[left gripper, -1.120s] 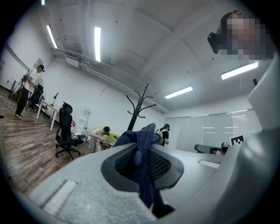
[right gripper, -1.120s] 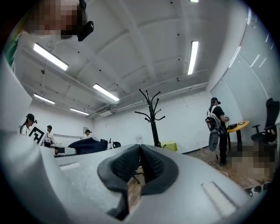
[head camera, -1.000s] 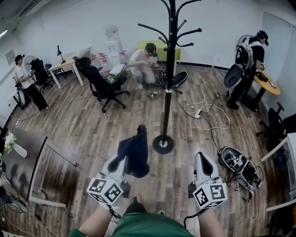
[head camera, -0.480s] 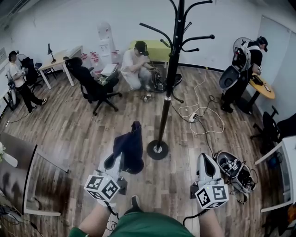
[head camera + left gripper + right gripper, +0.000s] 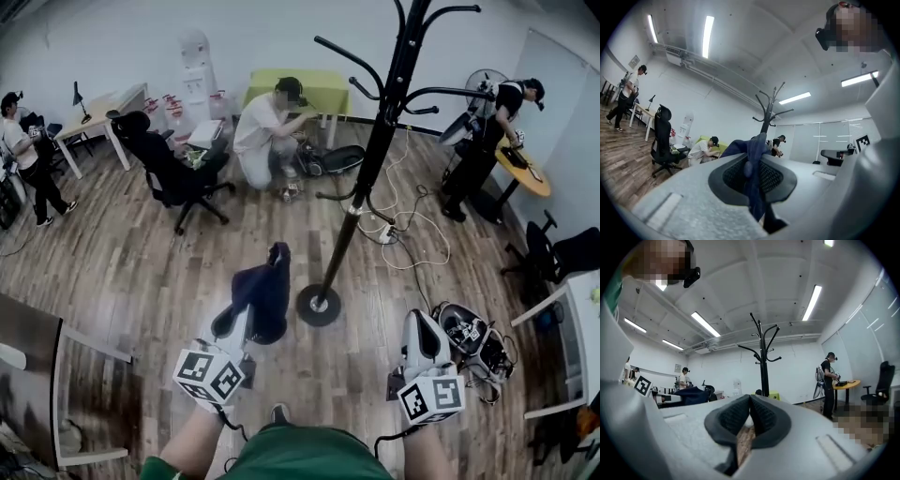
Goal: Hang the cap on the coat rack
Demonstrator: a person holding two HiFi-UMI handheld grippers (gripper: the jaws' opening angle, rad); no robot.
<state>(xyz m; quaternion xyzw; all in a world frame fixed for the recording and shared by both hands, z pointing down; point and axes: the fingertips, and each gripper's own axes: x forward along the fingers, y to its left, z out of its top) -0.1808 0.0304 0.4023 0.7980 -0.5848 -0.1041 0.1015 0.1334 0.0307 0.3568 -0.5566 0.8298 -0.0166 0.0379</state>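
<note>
Navy cap (image 5: 265,291), black coat rack (image 5: 373,159), brown wood-plank floor (image 5: 141,253).

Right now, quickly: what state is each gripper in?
Left gripper: closed, holding the cap.
Right gripper: closed, nothing between its jaws.

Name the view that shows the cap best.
Head view: the whole dark blue cap shows, pinched in the left gripper. The left gripper view shows only a pinched fold; the right gripper view, a small dark shape at left.
</note>
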